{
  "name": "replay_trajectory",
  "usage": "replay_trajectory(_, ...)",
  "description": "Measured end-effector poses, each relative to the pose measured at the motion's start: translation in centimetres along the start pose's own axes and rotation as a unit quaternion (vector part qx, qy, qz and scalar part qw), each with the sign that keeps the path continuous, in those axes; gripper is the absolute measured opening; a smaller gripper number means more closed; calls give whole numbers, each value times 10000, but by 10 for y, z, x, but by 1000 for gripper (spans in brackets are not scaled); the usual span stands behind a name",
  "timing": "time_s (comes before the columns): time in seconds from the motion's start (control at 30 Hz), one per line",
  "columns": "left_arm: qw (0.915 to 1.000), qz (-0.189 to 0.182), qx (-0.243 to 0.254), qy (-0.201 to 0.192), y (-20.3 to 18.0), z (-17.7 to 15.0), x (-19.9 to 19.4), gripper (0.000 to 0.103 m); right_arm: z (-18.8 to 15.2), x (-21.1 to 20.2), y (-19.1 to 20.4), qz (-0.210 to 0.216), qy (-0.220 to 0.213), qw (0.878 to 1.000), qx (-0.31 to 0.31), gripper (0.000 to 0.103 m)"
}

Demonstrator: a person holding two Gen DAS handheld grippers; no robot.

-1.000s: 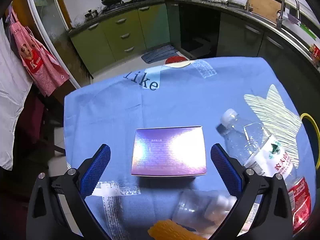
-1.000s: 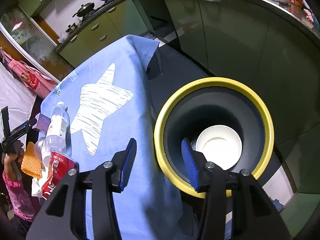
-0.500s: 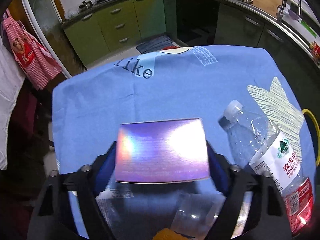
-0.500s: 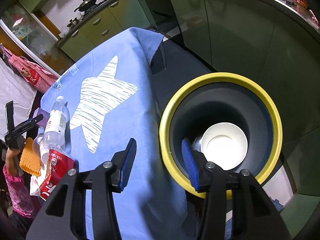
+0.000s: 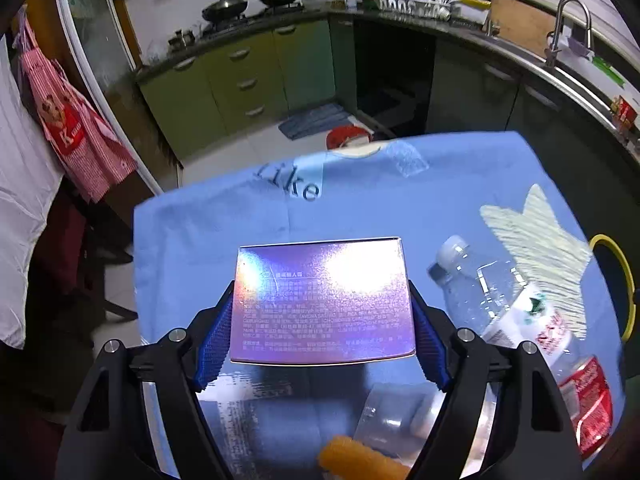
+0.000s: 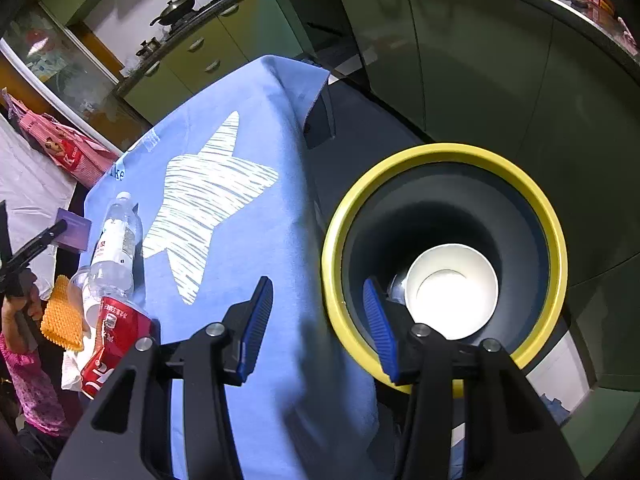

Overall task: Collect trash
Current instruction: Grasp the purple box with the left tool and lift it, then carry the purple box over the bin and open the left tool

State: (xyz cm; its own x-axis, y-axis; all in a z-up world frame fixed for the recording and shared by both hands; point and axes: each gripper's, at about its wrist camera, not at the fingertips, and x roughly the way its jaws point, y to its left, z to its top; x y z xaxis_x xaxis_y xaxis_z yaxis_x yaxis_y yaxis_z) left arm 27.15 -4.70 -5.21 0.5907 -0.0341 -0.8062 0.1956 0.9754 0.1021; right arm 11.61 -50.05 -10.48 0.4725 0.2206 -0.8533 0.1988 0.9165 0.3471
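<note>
A shiny purple box point(image 5: 323, 300) is sitting in the middle of the frame, lifted off the blue cloth. A clear water bottle point(image 5: 504, 304) is lying on its side at the right. A black bin with a yellow rim point(image 6: 442, 156) is holding a white paper cup point(image 6: 450, 290).

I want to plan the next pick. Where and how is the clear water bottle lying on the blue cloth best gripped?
Probably across its ribbed clear body, between cap and label. The water bottle lies on its side on the blue cloth, so come from above with the jaws spanning its width. The red can and plastic cup crowd its base end; the cap end is free.
</note>
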Motion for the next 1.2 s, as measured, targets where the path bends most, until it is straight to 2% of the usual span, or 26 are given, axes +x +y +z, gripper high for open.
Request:
replay_trajectory(0.2, 9985, -219, 315, -397, -22, 2, -56, 77, -8, -12, -1, -53, -156, 9999, 10, 45)
replay_trajectory(0.37, 9905, -787, 870, -717, -75, 5, -106, 77, -17, -29, -15, -145, -288, 9994, 146, 45)
replay_trajectory(0.53, 9730, -1425, 1535, -966, -150, 12, -141, 77, -30, -56, -42, -265, -534, 9974, 394, 46)
replay_trajectory(0.63, 9562, -1940, 1980, -943, -212, 17, -153, 77, -39, -73, -59, -351, -684, 9957, 517, 48)
replay_trajectory(0.8, 9312, -2570, 2505, -641, -309, 19, -152, 77, -56, -99, -87, -611, -925, 9917, 643, 48)
replay_trajectory(0.97, 9118, -2995, 2808, -39, -402, 13, -121, 76, -73, -112, -119, -641, -1024, 9888, 880, 49)
replay_trajectory(1.07, 9073, -2978, 2962, 217, -443, 11, -88, 76, -83, -114, -137, -639, -1021, 9872, 1046, 49)
replay_trajectory(1.2, 9062, -2841, 3090, 514, -487, 0, -52, 76, -93, -114, -158, -637, -988, 9851, 1259, 49)
